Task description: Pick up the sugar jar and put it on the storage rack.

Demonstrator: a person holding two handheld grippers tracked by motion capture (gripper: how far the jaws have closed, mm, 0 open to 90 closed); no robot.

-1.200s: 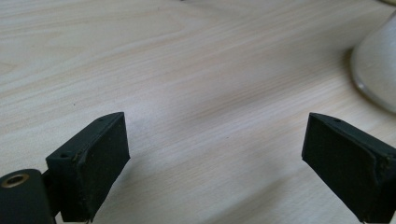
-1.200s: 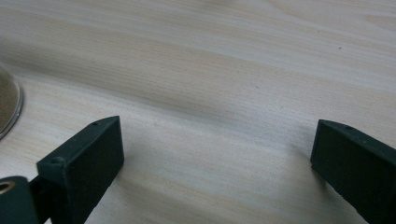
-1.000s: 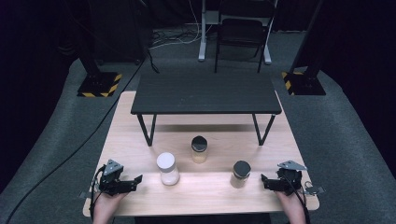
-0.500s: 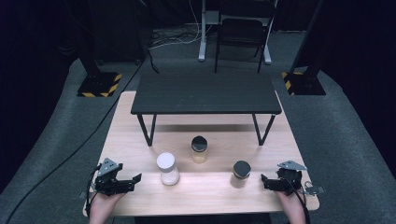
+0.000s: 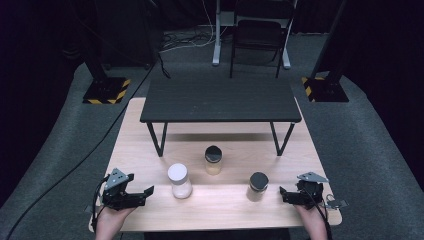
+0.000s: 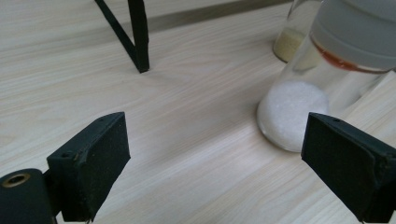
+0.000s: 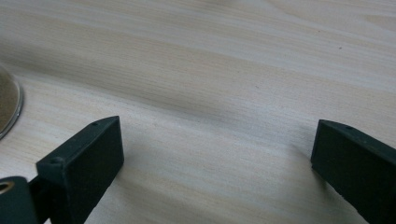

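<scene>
**Three jars on the table, both tongs open and holding nothing**

Containers. Three clear jars stand upright on the light wooden table [image 5: 150,150], in front of a small black bench [image 5: 220,100] that stands on the same top. The white-lidded jar [image 5: 179,180] holds a white granular fill that reaches only part way up; in the left gripper view the fill lies in the bottom of the glass and an orange band shows under the lid. The middle jar [image 5: 213,160], with a black lid, holds a pale yellow powder or grain. The right jar [image 5: 258,186], also black-lidded, holds a pale fill in the high view; the right gripper view catches only its base edge, where the content looks brownish. All three lids are on.

Count. Jars: three, one white lid, two black lids. Benches: one. Grippers: two.

Position. The white-lidded jar is nearest the left gripper [image 5: 142,194], just ahead of its jaw tips and apart from them. The right jar stands near the right gripper [image 5: 283,194], not touching it. The middle jar is set farther back, close to the bench, between the other two.

Tongs. Left gripper: jaws spread wide, bare table between them. Right gripper: jaws likewise spread wide, bare table between them.
</scene>
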